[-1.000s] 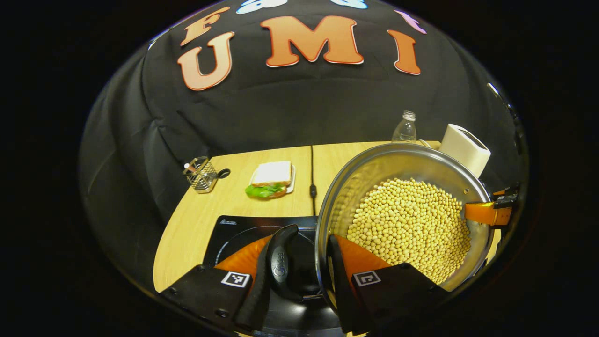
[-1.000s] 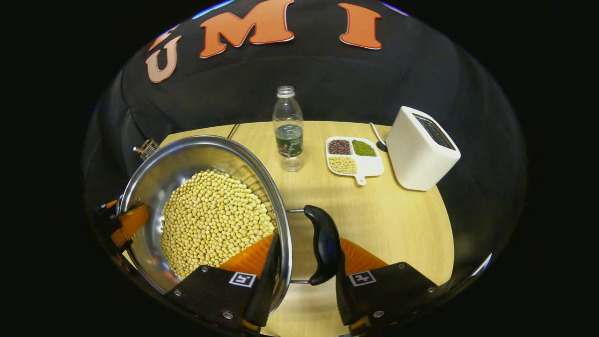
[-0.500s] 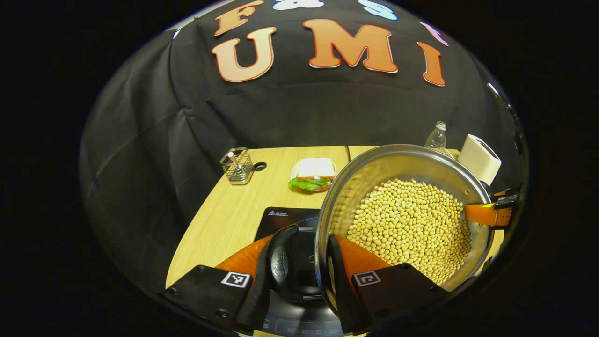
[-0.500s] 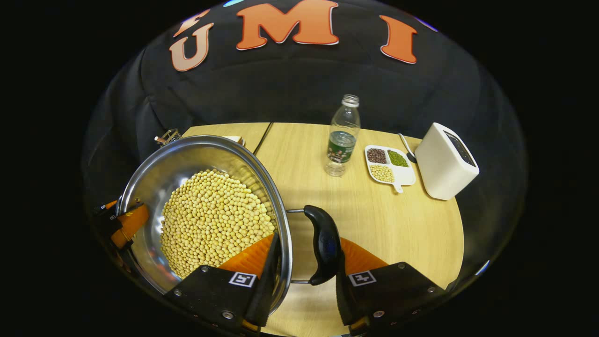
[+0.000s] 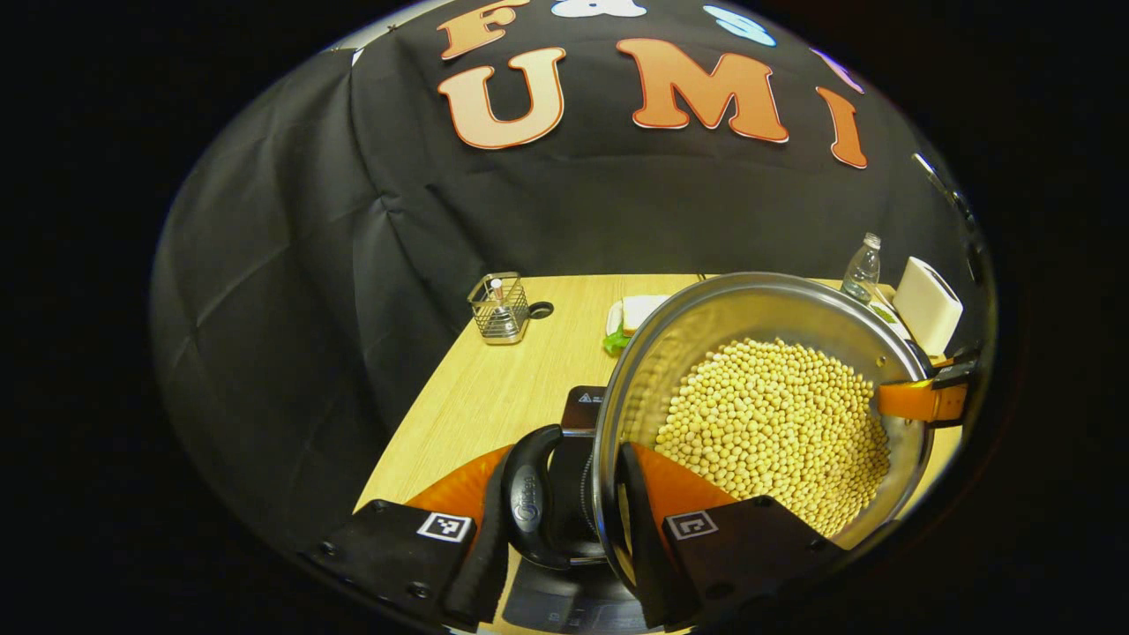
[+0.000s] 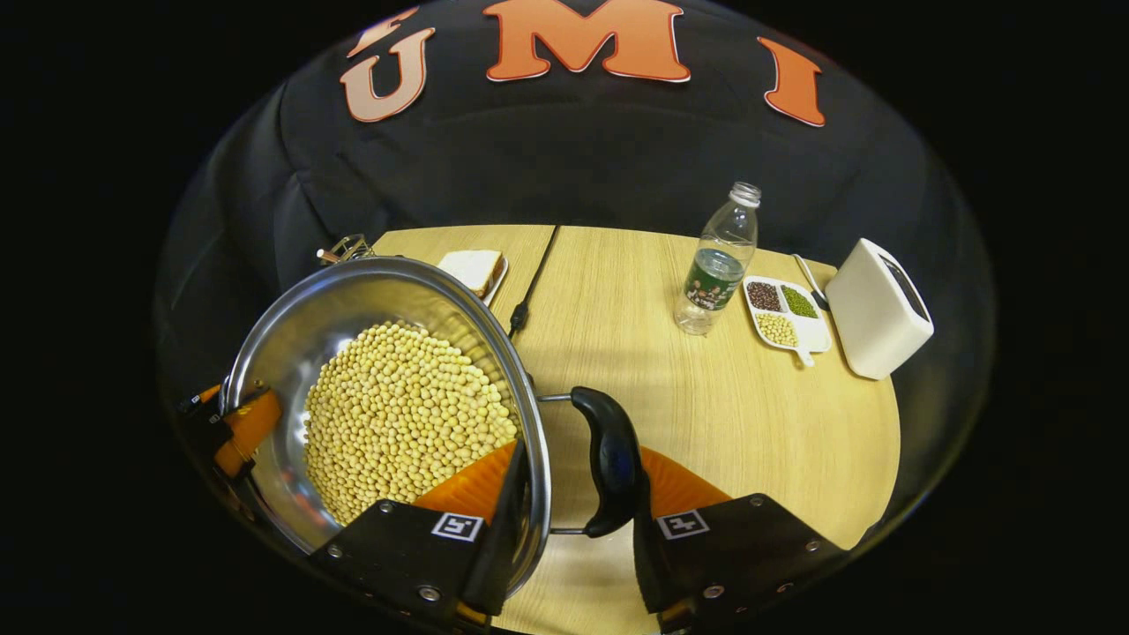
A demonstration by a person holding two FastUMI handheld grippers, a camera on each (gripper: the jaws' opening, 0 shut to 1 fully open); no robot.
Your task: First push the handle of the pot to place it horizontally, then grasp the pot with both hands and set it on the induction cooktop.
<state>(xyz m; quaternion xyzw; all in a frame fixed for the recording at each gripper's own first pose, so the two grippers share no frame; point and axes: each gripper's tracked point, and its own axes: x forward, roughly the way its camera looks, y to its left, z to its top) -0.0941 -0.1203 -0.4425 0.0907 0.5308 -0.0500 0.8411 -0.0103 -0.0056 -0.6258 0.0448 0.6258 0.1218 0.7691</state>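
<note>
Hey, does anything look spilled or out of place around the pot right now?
Nothing stands out. The beans all sit inside the pot, none on the table, and the bottle stands upright.

Black tagged grippers (image 5: 560,538), orange fingers (image 6: 467,485)

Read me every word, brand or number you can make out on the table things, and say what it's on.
Nothing reads clearly.
Embossed logo on the pot handle: blurred.
White mark on the induction cooktop: too small.
Bottle label: too small.
</note>
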